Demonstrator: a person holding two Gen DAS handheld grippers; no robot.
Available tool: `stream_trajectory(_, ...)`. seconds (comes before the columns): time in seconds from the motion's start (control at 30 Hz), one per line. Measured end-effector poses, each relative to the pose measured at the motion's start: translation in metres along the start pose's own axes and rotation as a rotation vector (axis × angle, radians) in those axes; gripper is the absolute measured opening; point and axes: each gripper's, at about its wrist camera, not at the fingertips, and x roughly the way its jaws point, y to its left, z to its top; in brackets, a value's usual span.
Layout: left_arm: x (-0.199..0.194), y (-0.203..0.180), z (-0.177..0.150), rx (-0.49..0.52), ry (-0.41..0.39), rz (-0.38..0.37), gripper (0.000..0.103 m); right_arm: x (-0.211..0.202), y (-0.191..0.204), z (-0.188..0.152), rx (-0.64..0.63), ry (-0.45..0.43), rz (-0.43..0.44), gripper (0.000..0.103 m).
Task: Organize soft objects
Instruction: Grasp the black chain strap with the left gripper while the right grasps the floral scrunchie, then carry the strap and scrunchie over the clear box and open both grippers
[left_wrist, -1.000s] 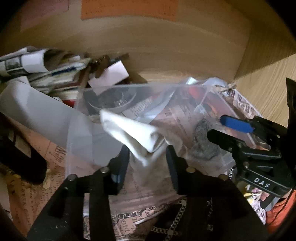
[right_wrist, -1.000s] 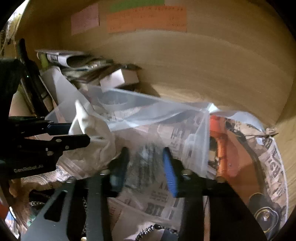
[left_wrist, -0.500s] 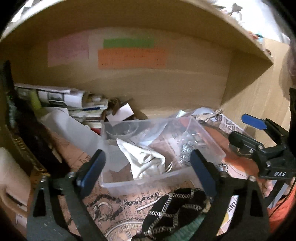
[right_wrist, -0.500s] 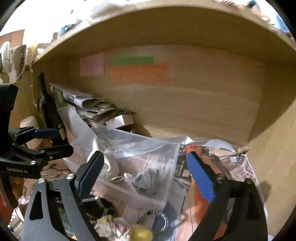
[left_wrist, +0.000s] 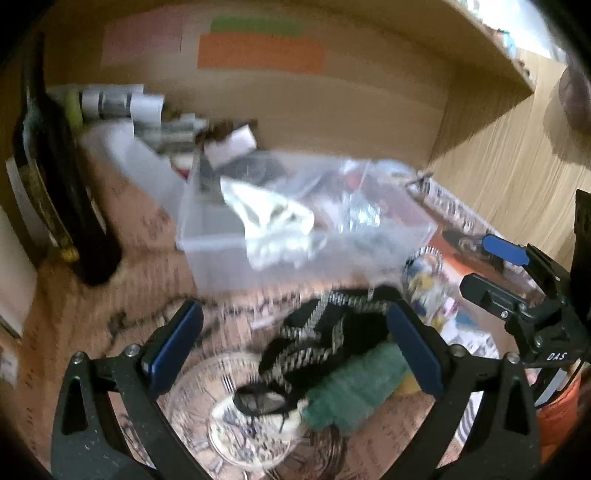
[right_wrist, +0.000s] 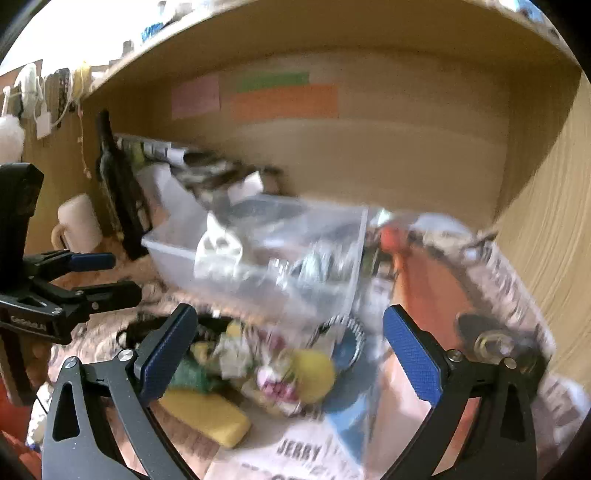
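Pulling back from the clear bin (left_wrist: 207, 236), you leave the white cloth (left_wrist: 273, 218) inside it; your left tool (left_wrist: 291, 347) and right tool (right_wrist: 288, 347) now gape empty above the counter's remaining soft clutter.

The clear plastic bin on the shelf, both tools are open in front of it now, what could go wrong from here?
1. The white cloth rides high in the clear bin, seemingly near the rim; a knock might tip it out.
2. The black chained item tangles with the green soft piece under the left tool; grabbing one could drag the other.
3. The right tool hovers over mixed small clutter, so it may pinch newspaper too.
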Motion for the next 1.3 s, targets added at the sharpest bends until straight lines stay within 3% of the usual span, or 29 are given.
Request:
stream_trajectory(0.1,0.009,0.001,-0.011,-0.013,0.038,-0.001,0.101,0.006,0.002,-0.009,0.008,0.027,0.011,0.098)
stream_trajectory(0.4,0.022,-0.008,-0.024,-0.003,0.038,0.003,0.098,0.026,0.009,-0.016,-0.036,0.108,0.051,0.061)
stream_trajectory(0.53,0.029,-0.013,-0.019,0.017,0.046,-0.007,0.077,0.025,0.008,-0.015,-0.049,0.106,0.044,0.034)
stream_trajectory(0.7,0.041,-0.015,-0.017,0.024,0.080,-0.028,0.044,0.024,0.005,-0.014,-0.044,0.094,0.048,0.016)
stream_trajectory(0.73,0.042,-0.014,-0.017,0.018,0.083,-0.030,0.043,0.023,0.004,-0.014,-0.040,0.091,0.049,0.012)
stream_trajectory(1.0,0.019,-0.007,-0.009,0.005,0.020,-0.016,0.020,0.008,0.003,-0.008,-0.033,0.030,0.043,0.009)
stream_trajectory(1.3,-0.020,-0.010,0.012,0.024,-0.098,0.003,0.017,-0.022,-0.002,0.013,-0.024,-0.087,0.013,0.009)
